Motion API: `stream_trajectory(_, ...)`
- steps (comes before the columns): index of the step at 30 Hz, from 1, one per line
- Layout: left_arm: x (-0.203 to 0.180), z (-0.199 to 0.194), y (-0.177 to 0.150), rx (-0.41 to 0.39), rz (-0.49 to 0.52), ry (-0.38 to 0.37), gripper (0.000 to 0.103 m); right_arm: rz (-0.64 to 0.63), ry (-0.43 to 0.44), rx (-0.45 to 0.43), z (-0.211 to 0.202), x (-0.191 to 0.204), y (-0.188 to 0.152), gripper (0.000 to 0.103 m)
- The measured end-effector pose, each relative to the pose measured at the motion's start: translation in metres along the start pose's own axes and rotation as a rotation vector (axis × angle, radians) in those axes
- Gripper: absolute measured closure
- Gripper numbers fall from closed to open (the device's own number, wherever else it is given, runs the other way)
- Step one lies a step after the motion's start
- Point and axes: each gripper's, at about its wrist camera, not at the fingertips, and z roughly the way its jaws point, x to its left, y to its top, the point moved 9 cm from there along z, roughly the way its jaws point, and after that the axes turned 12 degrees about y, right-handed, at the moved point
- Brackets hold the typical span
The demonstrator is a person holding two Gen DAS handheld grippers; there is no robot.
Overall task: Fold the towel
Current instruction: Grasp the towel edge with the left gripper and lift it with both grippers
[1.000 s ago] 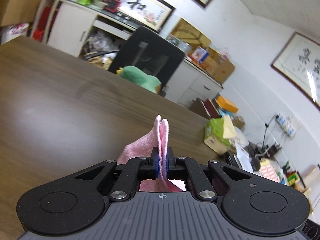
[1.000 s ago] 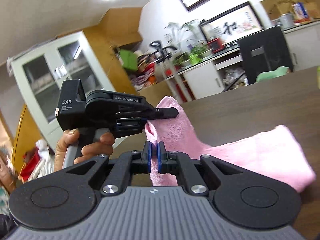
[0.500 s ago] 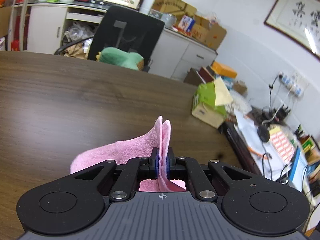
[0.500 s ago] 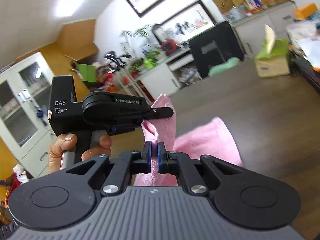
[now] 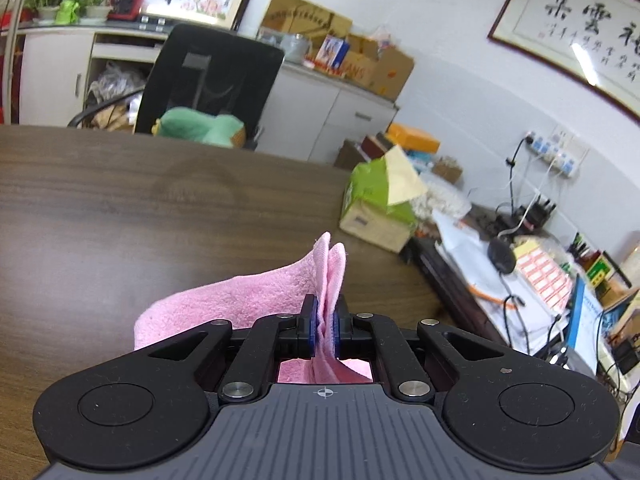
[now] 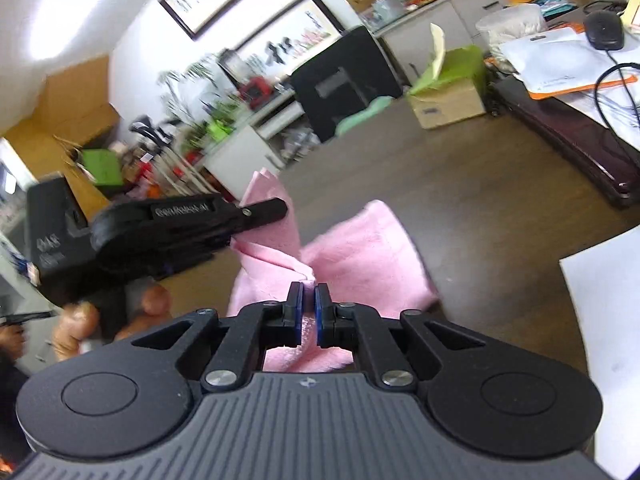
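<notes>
My left gripper (image 5: 325, 330) is clamped on a doubled corner of the soft pink terry towel (image 5: 256, 300), which sticks up past its blue pads. My right gripper (image 6: 308, 312) pinches another bunched corner of it. The rest of the towel sags onto the dark wood-grain surface (image 5: 120, 208) between both grippers.

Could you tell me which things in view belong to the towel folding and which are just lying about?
Part of the job:
- pink towel
- left tool, shut on a bunched towel edge
- right tool, shut on the towel
- wooden table beneath it

Just lying about:
- green-topped cardboard box
- black office chair
- green plush toy
- computer mouse
</notes>
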Motion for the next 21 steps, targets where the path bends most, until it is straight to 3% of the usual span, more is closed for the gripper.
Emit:
stream_trajectory(4, -0.004, -0.02, 0.01, -0.068, -0.025, -0.037, 0.095, -0.01, 0.14, -0.043, -0.01, 0.016, 0.004, 0.096)
stream_trajectory(7, -0.011, -0.025, 0.019, -0.092, -0.025, -0.051, 0.094, -0.006, 0.146, -0.075, -0.016, 0.014, 0.009, 0.096)
stream_trajectory(10, -0.025, -0.007, 0.024, -0.077, -0.006, -0.027, 0.092, 0.028, 0.086, -0.099, -0.018, 0.0, 0.013, 0.096)
stream_trajectory(15, -0.049, 0.028, 0.019, -0.014, 0.047, -0.016, 0.086, 0.109, -0.117, -0.112, -0.018, -0.04, 0.016, 0.096)
stream_trajectory(19, -0.057, 0.028, 0.026, -0.058, 0.079, -0.002, 0.08, 0.136, -0.235, -0.113, -0.019, -0.061, 0.016, 0.095)
stream_trajectory(21, -0.051, 0.019, 0.028, -0.088, 0.085, 0.0, 0.072, 0.13, -0.27, -0.114, -0.02, -0.064, 0.016, 0.092)
